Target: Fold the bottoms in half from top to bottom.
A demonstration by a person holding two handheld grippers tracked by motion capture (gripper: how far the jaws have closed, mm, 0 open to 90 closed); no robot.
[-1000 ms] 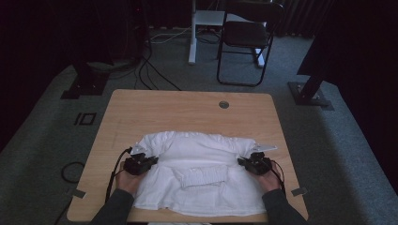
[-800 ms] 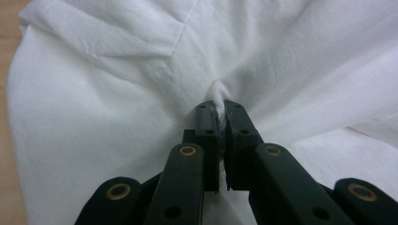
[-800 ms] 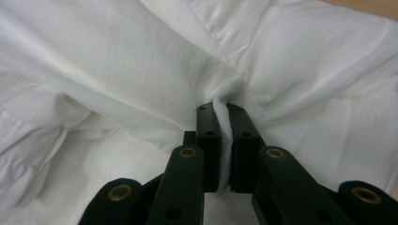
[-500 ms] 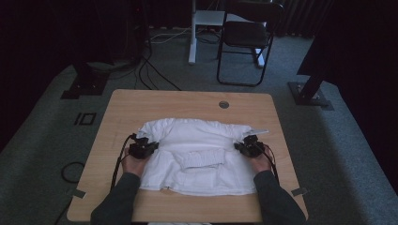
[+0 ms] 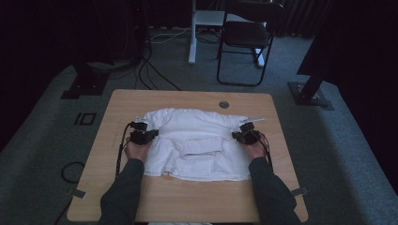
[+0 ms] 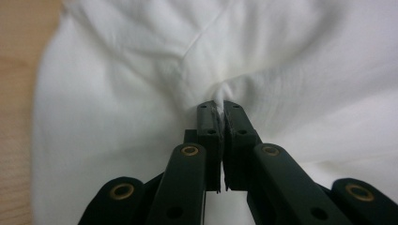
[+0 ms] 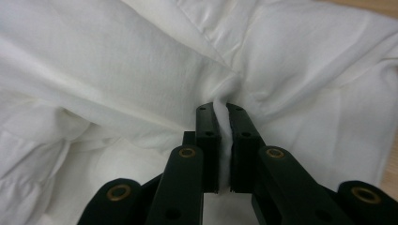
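White cotton garment (image 5: 195,143), apparently a T-shirt, lies spread across the middle of the wooden worktop (image 5: 187,199), with a folded band of cloth across its centre.

High view: the left tool (image 5: 141,136) sits at the garment's left edge and the right tool (image 5: 247,134) at its right edge, level with each other, each in a hand with the forearm entering from below. A dark chair (image 5: 246,35) stands on the floor beyond the worktop, well apart from the work.

Left gripper view: the left tool's black jaws are pressed together on a pinch of the white fabric (image 6: 220,96), with creases radiating from the grip. A strip of bare worktop (image 6: 16,117) shows beside the cloth.

Right gripper view: the right tool (image 7: 220,112) is likewise clamped on a raised ridge of fabric, a thin layer visible between the pads (image 7: 209,136). Loose folds bunch alongside.

Assessment: the step in hand appears to be a two-handed fold or repositioning, both side edges gripped. The next move calls for carrying both grips together at matched height and pace, keeping the cloth taut, so that the layer lands flat and square before release. Uneven travel would likely skew the fold.
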